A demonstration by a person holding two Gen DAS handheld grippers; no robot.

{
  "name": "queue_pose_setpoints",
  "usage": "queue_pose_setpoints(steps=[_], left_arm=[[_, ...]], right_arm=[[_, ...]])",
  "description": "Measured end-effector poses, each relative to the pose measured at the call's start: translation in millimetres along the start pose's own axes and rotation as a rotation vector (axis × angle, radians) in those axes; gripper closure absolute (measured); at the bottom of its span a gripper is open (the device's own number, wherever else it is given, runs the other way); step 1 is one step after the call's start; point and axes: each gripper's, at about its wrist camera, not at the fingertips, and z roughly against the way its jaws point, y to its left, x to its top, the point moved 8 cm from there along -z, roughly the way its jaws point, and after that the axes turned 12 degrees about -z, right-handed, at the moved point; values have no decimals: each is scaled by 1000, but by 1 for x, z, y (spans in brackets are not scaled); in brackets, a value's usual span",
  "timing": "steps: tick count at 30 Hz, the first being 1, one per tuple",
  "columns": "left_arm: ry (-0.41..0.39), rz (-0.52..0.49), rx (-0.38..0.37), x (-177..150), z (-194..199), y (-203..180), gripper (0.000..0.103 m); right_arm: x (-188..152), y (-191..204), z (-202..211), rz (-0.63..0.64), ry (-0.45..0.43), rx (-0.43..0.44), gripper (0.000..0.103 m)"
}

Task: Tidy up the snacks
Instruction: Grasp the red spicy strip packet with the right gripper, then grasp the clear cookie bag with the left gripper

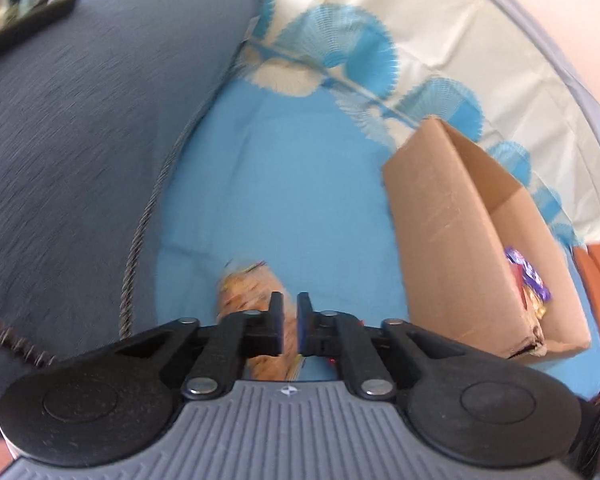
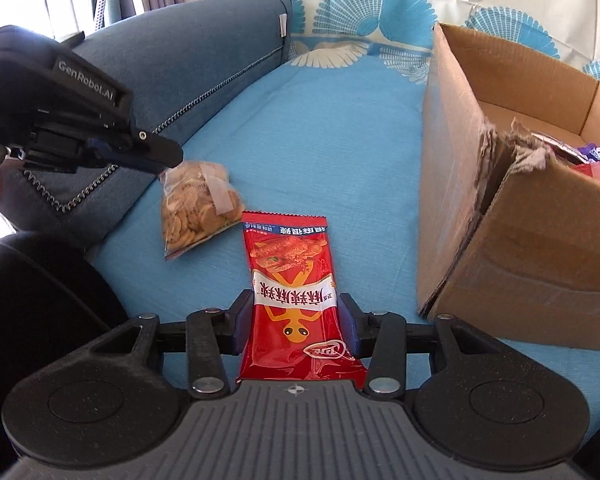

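- right wrist view, far left: left gripper point(image 2: 162, 160) comes in from the left edge, tip pinched on the top corner of the clear cookie bag point(image 2: 198, 208); rest of the bag sags onto the blue sheet point(image 2: 320, 128), so likely lifted by its neck for carrying.
- left wrist view backs this: jaws nearly together with only a thin gap, blurred cookie bag point(image 1: 252, 300) right behind and between them; gripper point(image 1: 289, 320) closed on thin plastic, i judge.
- sofa armrest point(image 2: 180, 60) sits just behind the cookie bag, grey-blue with corded trim.
- centre: red snack packet point(image 2: 290, 292) lies lengthwise between the right gripper point(image 2: 294, 320) jaws, near end reaching the gripper body, far end stretched over the sheet.
- right jaws at a medium width, both pads against the packet's side edges; reads as a grip across its width, packet held.
- right: cardboard box point(image 2: 520, 240) stands on the sheet, near the packet but apart, top open, near rim torn; wrapped snacks point(image 2: 596, 160) already inside.
- box looks like the collection spot, so both held snacks probably go there next; torn rim could catch a bag.
- patterned cushion point(image 2: 380, 12) behind the box.
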Motion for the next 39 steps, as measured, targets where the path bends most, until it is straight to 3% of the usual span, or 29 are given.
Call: queue_pose_setpoints(steps=[2, 5, 7, 15, 21, 25, 28, 33, 36, 38, 39], left_arm=[[-11, -53, -1, 5, -3, -7, 99], [181, -74, 83, -6, -32, -1, 101], [208, -55, 72, -6, -36, 3, 101], [213, -159, 122, -10, -34, -7, 101], [43, -234, 44, 7, -21, -20, 100], [139, -245, 34, 7, -42, -17, 101], [192, -305, 75, 3, -48, -17, 101], [198, -453, 160, 0, -54, -32, 101], [152, -360, 118, 3, -49, -23, 101], [89, -241, 67, 9, -39, -9, 87], [56, -187, 64, 11, -33, -2, 68]], right_arm=[[1, -1, -2, -6, 2, 2, 57], [1, -4, -9, -24, 23, 10, 57], [0, -4, -10, -20, 32, 9, 57], [4, -6, -16, -40, 36, 20, 56], [2, -6, -14, -54, 38, 21, 56], [1, -6, -15, -54, 37, 19, 56], [0, -6, -15, -45, 36, 18, 56], [1, -5, -15, -49, 34, 13, 56], [0, -5, -14, -50, 34, 12, 56], [0, -5, -13, -54, 33, 9, 56], [0, -5, -13, -58, 33, 7, 56]])
